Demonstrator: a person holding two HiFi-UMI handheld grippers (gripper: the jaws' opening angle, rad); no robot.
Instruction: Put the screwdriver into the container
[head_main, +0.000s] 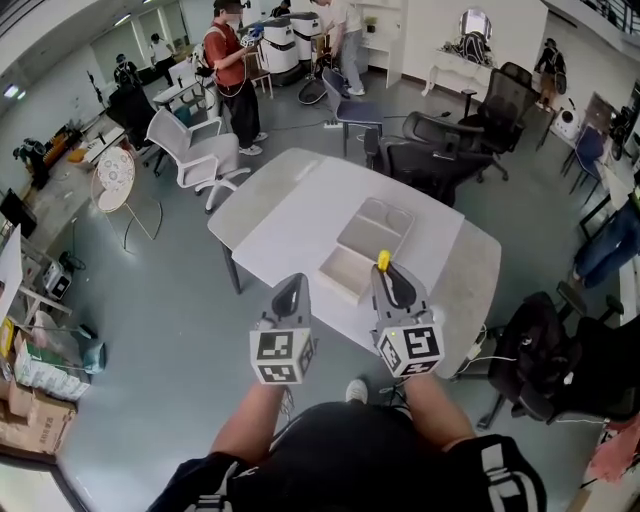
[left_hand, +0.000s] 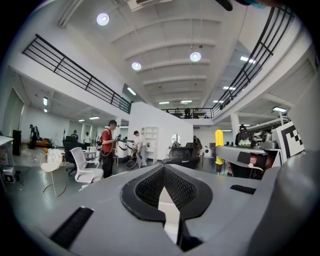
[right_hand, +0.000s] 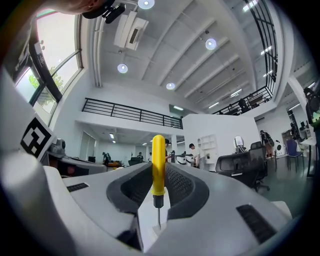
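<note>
My right gripper (head_main: 390, 276) is shut on a screwdriver (head_main: 383, 262) with a yellow handle. In the right gripper view the handle (right_hand: 158, 165) stands upright between the pads, its thin shaft pointing down into the jaws. The clear container (head_main: 376, 228) lies open on the white table (head_main: 290, 215), just beyond the right gripper, with a second shallow half (head_main: 345, 272) nearer me. My left gripper (head_main: 291, 290) hovers beside it at the table's near edge, shut with nothing in it. From the left gripper view the yellow handle (left_hand: 219, 145) shows off to the right.
Black office chairs (head_main: 440, 150) stand behind the table and another (head_main: 550, 360) at my right. A white chair (head_main: 195, 150) is at the far left. People (head_main: 228, 60) stand at the back of the room. Grey floor lies below the grippers.
</note>
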